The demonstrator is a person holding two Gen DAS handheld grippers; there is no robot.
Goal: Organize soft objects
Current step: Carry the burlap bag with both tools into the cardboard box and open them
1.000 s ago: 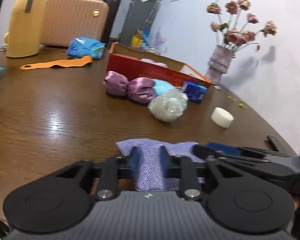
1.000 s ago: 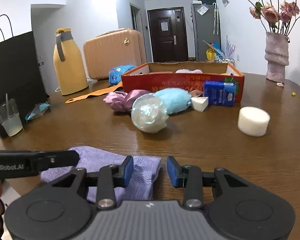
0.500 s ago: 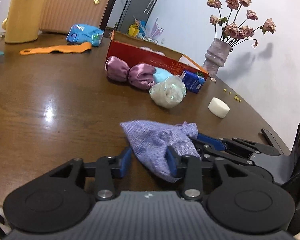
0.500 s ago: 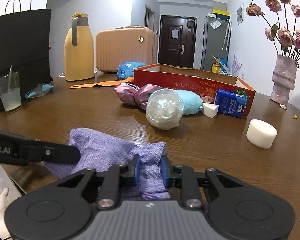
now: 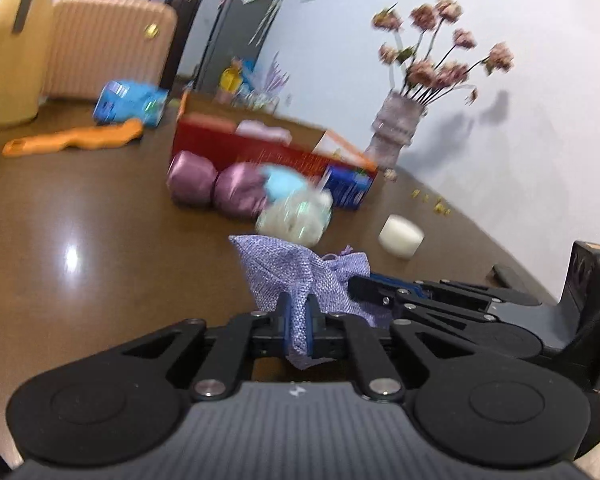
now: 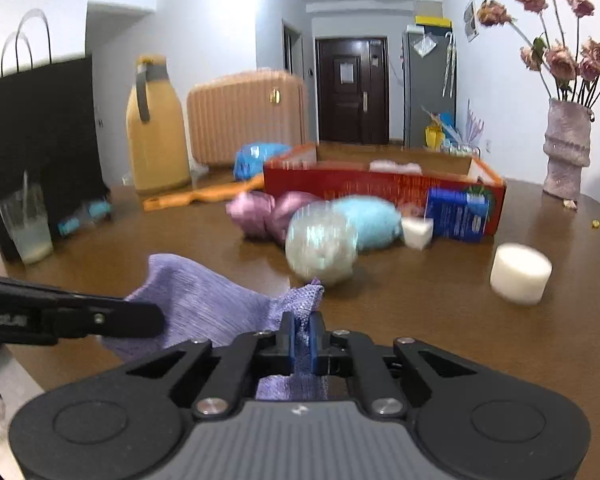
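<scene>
- so both grippers have the same purple woven pouch [image 5: 296,276] pinched between them, lifted a bit off the brown table [image 5: 80,208] near its front edge
- left gripper [image 5: 298,322]: blue pads just squeezed shut on a bunched fold of the pouch, with a scrap of cloth poking out below them
- right gripper [image 6: 302,338]: its jaws just closed too, clamped on the frayed end of the pouch; in the left view it comes in from the right side and bites the far end of the cloth
- in the right view the pouch sags between the two grips, and the other gripper's black finger crosses in front of the cloth from the left
- everything else is further back on the table, and pretty blurry: a shiny whitish ball [image 6: 322,242] just past the pouch, a fluffy light blue thing [image 6: 374,220] and a pink satin bundle [image 6: 266,216] close behind it
- red cardboard box [image 6: 380,182] sits behind those, open top, something pale inside, and a blue carton [image 6: 456,212] leans at its front
- a white cylinder [image 6: 520,278] sits by itself off to the right
- vase of dried roses [image 6: 568,148] stands at the far right by the wall
</scene>
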